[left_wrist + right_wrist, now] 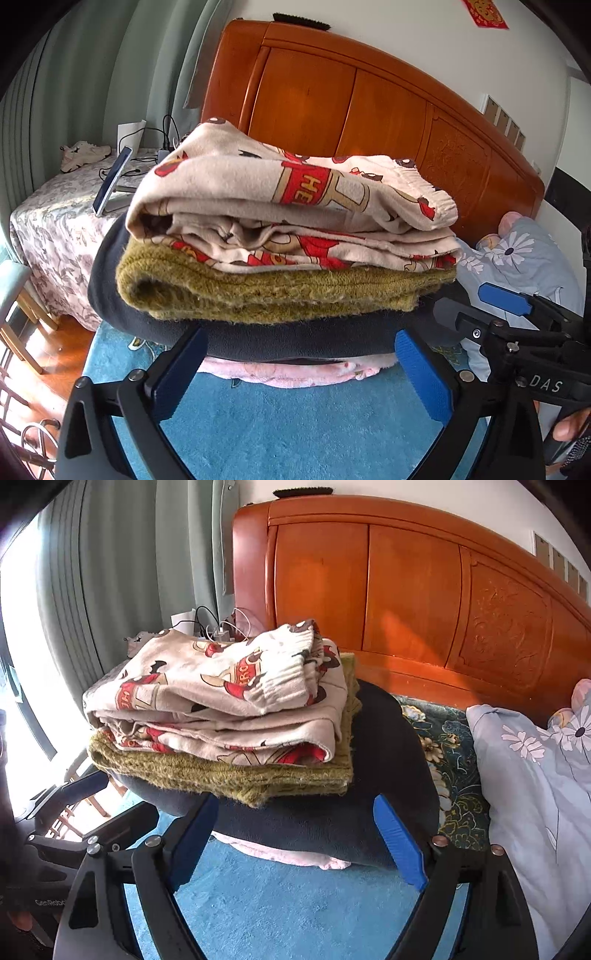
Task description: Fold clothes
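A stack of folded clothes lies on the blue bed cover (280, 417). On top is a cream garment with red cartoon print (280, 199) (207, 698). Under it is an olive knit sweater (280, 295) (221, 775), then a dark navy fleece (295, 341) (388, 760), then a pink garment (295, 371) (288, 856) at the bottom. My left gripper (299, 347) is open, its blue pads at the front edge of the navy fleece. My right gripper (295, 816) is open, at the stack's right front corner. Neither holds anything. The right gripper also shows in the left wrist view (517, 314).
An orange wooden headboard (369, 99) (406, 590) stands behind the stack. A floral pillow (535, 775) lies to the right. A bedside table with a floral cloth (55, 236) carries a phone, cables and a charger at the left. Green curtains hang behind it.
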Demonstrator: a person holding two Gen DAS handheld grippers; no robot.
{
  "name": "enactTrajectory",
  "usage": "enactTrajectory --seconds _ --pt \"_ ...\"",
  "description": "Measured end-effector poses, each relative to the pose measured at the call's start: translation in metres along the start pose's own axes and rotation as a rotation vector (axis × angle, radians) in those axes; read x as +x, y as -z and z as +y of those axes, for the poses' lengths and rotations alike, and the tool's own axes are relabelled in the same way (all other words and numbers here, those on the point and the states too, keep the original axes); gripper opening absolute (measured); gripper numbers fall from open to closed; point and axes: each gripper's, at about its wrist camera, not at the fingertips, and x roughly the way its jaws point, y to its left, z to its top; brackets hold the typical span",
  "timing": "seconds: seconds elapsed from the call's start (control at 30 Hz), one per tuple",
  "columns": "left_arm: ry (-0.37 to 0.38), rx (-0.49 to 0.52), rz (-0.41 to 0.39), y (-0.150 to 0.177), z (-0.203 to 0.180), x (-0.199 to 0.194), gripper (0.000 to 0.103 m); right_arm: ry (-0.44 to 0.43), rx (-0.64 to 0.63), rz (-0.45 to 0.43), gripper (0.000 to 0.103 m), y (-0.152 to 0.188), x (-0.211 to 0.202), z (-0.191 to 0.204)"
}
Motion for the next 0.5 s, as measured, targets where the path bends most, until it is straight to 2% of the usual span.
enactTrajectory --seconds 0.17,0.5 --pt "0.017 -0.023 0.014 0.008 0.0 0.009 0.103 0.019 0.027 0.016 0.095 0.008 0.007 -0.008" --pt "0.05 -0.061 0.026 0.024 0.001 0.024 0.103 0.08 -0.011 0.012 0.096 0.015 0.015 -0.007"
